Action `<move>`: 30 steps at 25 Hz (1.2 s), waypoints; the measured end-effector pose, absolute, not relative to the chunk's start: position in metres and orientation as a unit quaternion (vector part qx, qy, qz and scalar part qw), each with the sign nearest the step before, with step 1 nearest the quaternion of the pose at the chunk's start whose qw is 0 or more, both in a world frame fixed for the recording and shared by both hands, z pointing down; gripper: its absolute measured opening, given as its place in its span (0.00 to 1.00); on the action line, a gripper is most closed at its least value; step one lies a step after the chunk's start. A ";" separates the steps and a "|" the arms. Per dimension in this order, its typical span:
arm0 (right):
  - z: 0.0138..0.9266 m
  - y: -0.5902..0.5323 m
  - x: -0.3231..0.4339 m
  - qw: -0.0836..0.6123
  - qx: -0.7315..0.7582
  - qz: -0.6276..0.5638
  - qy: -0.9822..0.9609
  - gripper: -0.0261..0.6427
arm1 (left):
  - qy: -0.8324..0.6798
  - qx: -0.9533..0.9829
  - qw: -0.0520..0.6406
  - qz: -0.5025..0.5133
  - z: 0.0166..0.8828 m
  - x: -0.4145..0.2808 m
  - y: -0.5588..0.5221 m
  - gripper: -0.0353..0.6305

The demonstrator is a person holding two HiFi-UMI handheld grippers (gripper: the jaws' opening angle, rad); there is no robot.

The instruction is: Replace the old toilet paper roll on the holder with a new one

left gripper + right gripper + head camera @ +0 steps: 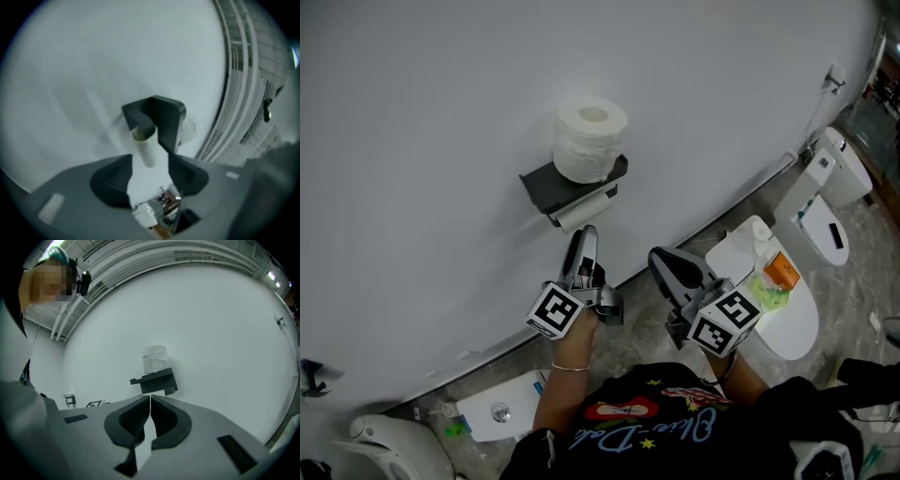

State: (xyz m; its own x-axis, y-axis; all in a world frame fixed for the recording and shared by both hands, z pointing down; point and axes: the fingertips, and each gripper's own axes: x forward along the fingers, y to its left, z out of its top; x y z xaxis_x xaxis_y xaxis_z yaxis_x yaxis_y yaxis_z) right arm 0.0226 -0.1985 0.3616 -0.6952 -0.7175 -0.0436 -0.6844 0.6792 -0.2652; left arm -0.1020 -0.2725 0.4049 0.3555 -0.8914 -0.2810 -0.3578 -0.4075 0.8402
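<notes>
Speckled grey floor [868, 231] meets a smooth, matt white wall [441, 112]. Nearest, the right gripper [150, 399] is level with its ribbed dark pads pressed together and nothing between them. Just ahead, the left gripper [587, 234] has its rounded black jaws spread wide, either side of the old roll [143, 143], a thin, nearly bare cardboard tube with a limp white sheet hanging from it. The tube sits on the angular black holder [163, 115] fixed to the wall. On the holder's flat top stands the new roll [591, 141], fat, crinkled and upright.
</notes>
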 end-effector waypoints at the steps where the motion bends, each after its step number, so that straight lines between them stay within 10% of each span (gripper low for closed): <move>1: 0.362 -0.201 0.024 0.072 -0.384 -0.115 0.913 0.06 | -0.410 0.741 0.351 -0.399 0.402 -0.103 -0.276 0.39; 30: 0.372 -0.225 0.098 0.063 -0.468 -0.127 0.872 0.06 | -0.314 0.766 0.373 -0.420 0.381 -0.032 -0.347 0.32</move>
